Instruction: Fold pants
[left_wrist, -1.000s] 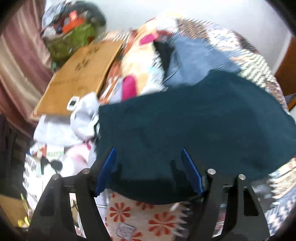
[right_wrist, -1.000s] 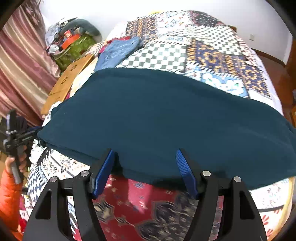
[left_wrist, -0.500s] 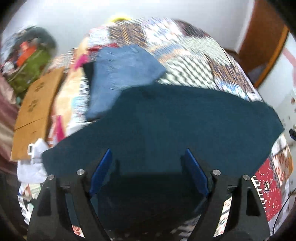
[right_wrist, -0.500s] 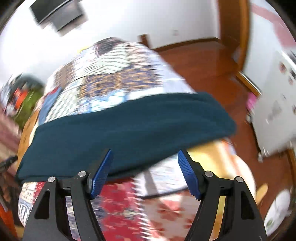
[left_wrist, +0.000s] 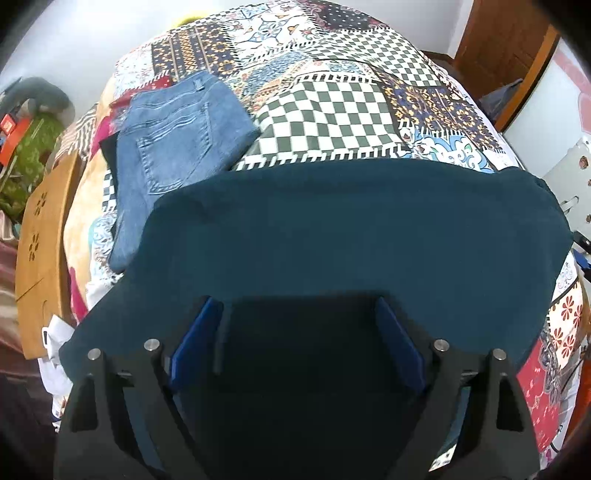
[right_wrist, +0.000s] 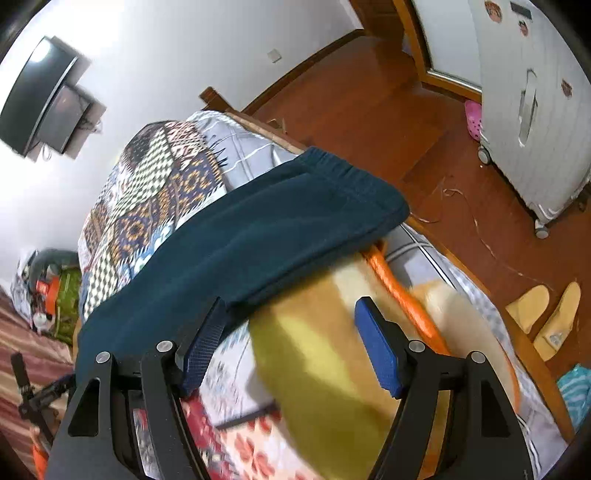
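Across the near half of the left wrist view, the dark teal pants (left_wrist: 351, 236) lie spread in a broad band over the patchwork bedspread (left_wrist: 332, 107). The left gripper (left_wrist: 299, 321) has its jaws wide apart, and teal cloth fills the gap between the blue pads; whether they touch it, I cannot tell. Folded blue jeans (left_wrist: 173, 147) rest at far left, their near end under the pants' edge. A cardboard sheet (left_wrist: 40, 240) stands at the left.

From the right wrist view, the pants (right_wrist: 240, 251) stretch leftward from their elastic waistband (right_wrist: 343, 173) at the bed's right edge. The right gripper (right_wrist: 291, 321) is wide open, its left pad just beside the near hem. Blurred yellow and orange cloth (right_wrist: 332, 332) lies between the pads. Slippers (right_wrist: 543, 314) sit on the wooden floor (right_wrist: 424, 122) at right.
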